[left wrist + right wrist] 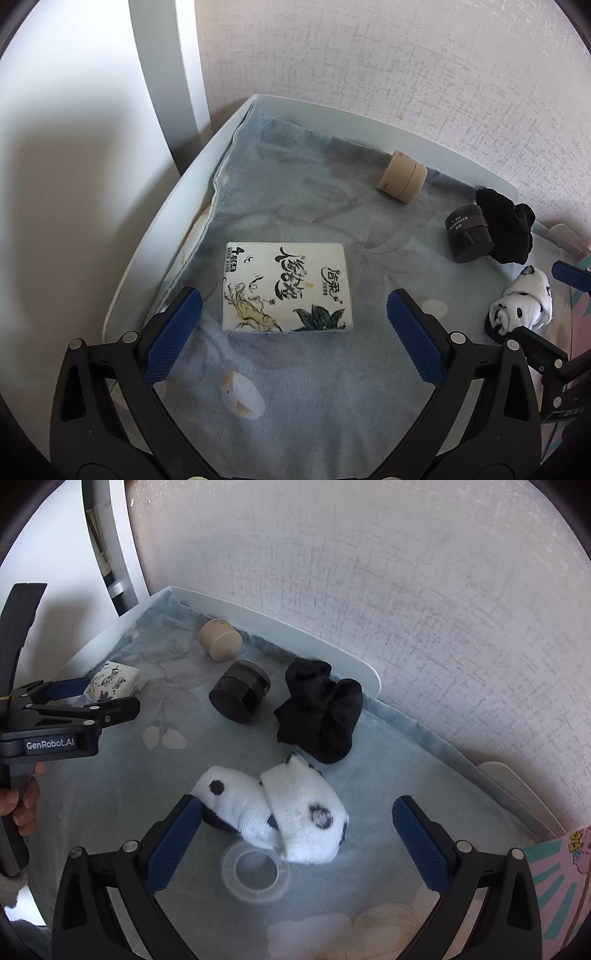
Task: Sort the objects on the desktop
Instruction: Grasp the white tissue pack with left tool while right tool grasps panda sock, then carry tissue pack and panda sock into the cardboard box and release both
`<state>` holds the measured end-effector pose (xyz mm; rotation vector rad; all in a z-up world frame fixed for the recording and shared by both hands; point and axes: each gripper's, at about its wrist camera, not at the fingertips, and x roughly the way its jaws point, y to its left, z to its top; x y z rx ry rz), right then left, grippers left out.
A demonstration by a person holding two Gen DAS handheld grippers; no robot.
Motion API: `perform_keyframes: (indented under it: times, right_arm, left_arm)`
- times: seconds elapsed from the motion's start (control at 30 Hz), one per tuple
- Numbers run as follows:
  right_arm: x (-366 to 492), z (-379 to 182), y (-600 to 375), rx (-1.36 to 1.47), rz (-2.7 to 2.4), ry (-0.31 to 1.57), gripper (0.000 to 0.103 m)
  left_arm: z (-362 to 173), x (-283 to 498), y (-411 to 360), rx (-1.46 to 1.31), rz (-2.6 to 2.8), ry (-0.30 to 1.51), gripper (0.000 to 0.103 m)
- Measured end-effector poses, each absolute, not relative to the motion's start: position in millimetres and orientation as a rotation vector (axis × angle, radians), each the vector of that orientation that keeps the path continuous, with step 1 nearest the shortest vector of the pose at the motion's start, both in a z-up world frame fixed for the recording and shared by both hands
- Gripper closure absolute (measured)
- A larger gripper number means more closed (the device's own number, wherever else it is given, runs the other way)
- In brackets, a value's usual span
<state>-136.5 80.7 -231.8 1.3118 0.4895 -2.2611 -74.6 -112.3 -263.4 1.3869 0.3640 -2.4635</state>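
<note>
Left wrist view looks down close over the tissue pack [286, 288]. Right wrist view looks down nearer the spotted socks [291, 812]. Both share the far jars and socks.

White table [155, 236], pale blue floral cloth [314, 387] spread on it

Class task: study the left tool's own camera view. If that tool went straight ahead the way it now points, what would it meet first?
The tissue pack. It lies on the blue cloth directly ahead of the open left tool, roughly centred between its fingers. Depth is hard to judge, so it may meet the cloth just short of the pack.
</note>
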Motion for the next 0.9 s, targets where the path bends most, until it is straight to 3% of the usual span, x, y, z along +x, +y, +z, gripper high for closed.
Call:
perform_keyframes:
  times: [0.1,0.2,0.27,0.33,0.57,0.9]
  right_arm:
    - [-137.8,-234.9,77.5,1.298,-2.251,0.496,0.0]
    - [-139.1,-240.1,75.6,1.316,-2.213,0.482,0.007]
    - [-139.8,-242.2,76.5,1.328,-2.189,0.445,0.034]
    - [-139.8,-242.4,77.5,1.337,-2.16,0.383,0.043]
    - [-129.6,-236.6,69.1,1.306,-2.193,0.389,0.067]
    - [-122.7,-217.2,73.6,1.285,-2.207,0.325,0.071]
  left_arm:
    - [-265.2,-75.3,-111.6,1.394,-2.455,0.355,0.006]
    - [-265.3,-75.7,-107.4,1.401,-2.45,0.313,0.019]
    - [-263.9,-75.1,-104.3,1.399,-2.459,0.287,0.032]
    - [-262.4,-73.7,-103.9,1.392,-2.46,0.277,0.042]
    - [-257.5,-64.4,-107.3,1.364,-2.478,0.342,0.044]
    - [-235.6,-57.5,-94.6,1.335,-2.51,0.316,0.044]
